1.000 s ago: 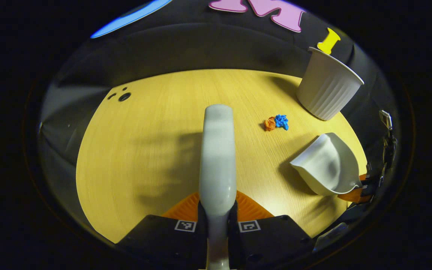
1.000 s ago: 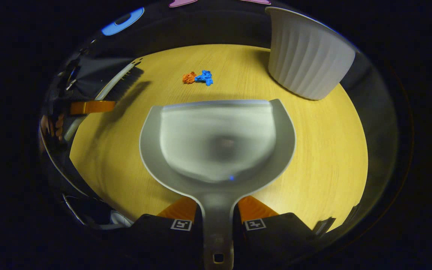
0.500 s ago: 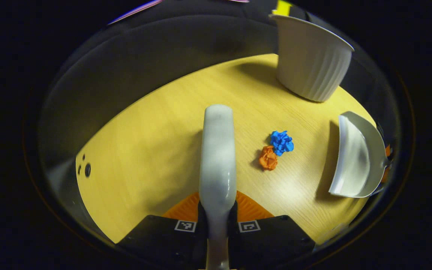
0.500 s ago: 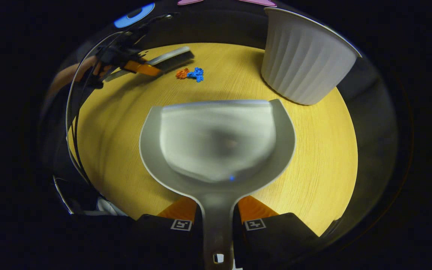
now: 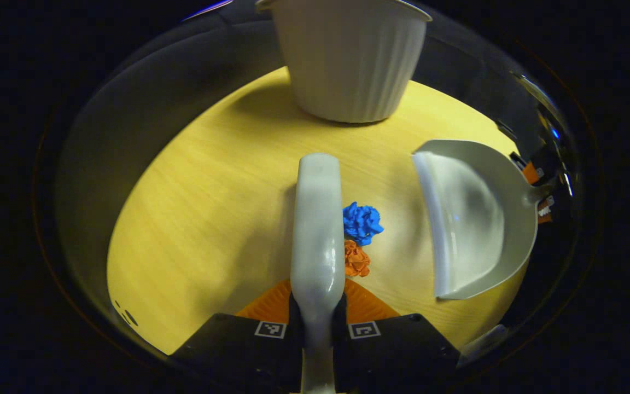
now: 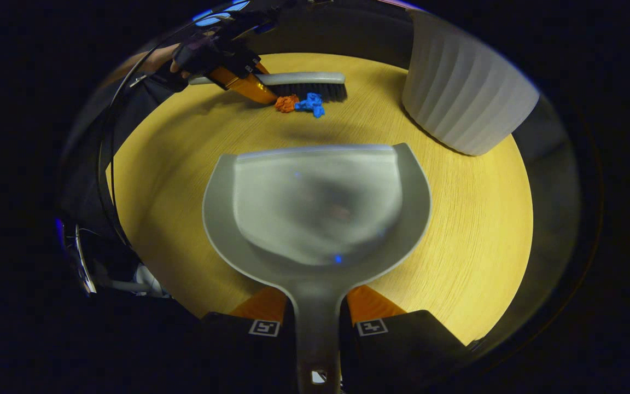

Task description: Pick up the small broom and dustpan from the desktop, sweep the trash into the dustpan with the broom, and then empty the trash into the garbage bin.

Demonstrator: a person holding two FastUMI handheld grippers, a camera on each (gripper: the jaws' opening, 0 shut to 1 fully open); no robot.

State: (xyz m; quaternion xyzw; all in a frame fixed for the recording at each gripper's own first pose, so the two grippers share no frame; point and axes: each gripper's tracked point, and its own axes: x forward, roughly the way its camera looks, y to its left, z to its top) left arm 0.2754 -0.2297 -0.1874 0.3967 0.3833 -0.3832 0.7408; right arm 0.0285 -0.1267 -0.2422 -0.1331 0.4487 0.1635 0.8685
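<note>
My left gripper [image 5: 318, 314] is shut on the small grey broom [image 5: 318, 219], whose back runs straight ahead in the left gripper view. Just right of the broom lie a blue paper wad [image 5: 362, 222] and an orange paper wad [image 5: 356, 259]. The grey dustpan [image 5: 473, 219] sits further right, its mouth facing the wads. In the right gripper view my right gripper [image 6: 318, 323] is shut on the dustpan [image 6: 318, 202] handle. Beyond the pan's lip, the broom [image 6: 298, 85] bristles stand behind the orange wad [image 6: 286, 103] and blue wad [image 6: 310, 104], with the left gripper [image 6: 227, 68] holding it.
A white ribbed garbage bin [image 5: 348, 60] stands at the far side of the yellow wooden desktop [image 5: 211, 202]; the same garbage bin [image 6: 465, 93] is at the upper right of the right gripper view. A person's hand [image 6: 156, 57] holds the left gripper.
The broom swung round and came down beside the two wads, which now lie against its right side. The dustpan has stayed facing them, slightly closer.
</note>
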